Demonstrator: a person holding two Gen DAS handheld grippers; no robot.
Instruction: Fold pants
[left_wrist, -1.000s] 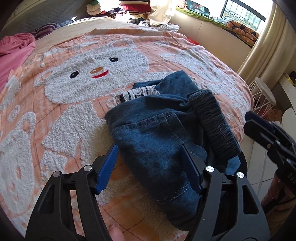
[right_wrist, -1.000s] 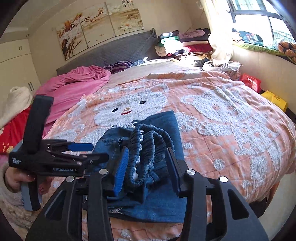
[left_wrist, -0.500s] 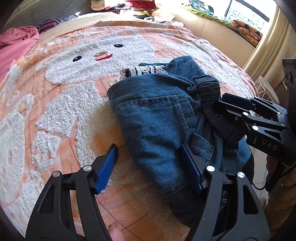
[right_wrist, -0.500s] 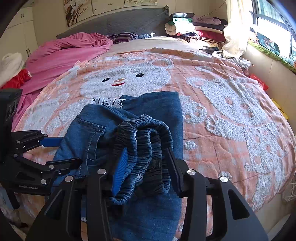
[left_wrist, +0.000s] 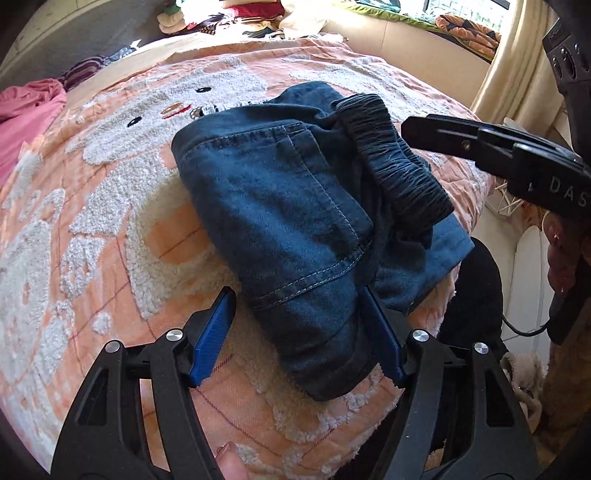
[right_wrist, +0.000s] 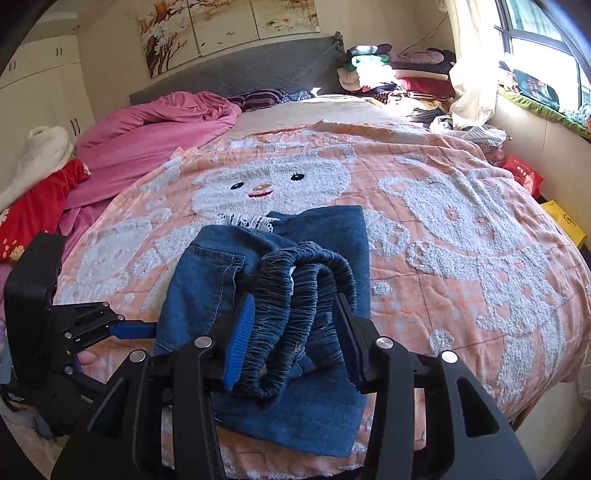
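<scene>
While the blue pants (left_wrist: 280, 206) lie bunched on the bear blanket (left_wrist: 92, 221), the left gripper (left_wrist: 299, 332) stands wide open around them and the right gripper (right_wrist: 295, 332) squeezes their stretchy waistband (right_wrist: 295, 291).

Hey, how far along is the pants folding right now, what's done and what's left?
Done: the denim pants are already doubled into a compact stack on the bear blanket. In hand: the right gripper straddles the bunched elastic waistband; the left gripper brackets the pocket side, open. Left: laying the waistband flat and neatening the top layer.

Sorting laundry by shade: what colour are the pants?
Dark blue denim pants, with a gathered elastic waistband; clearest in the right wrist view.
</scene>
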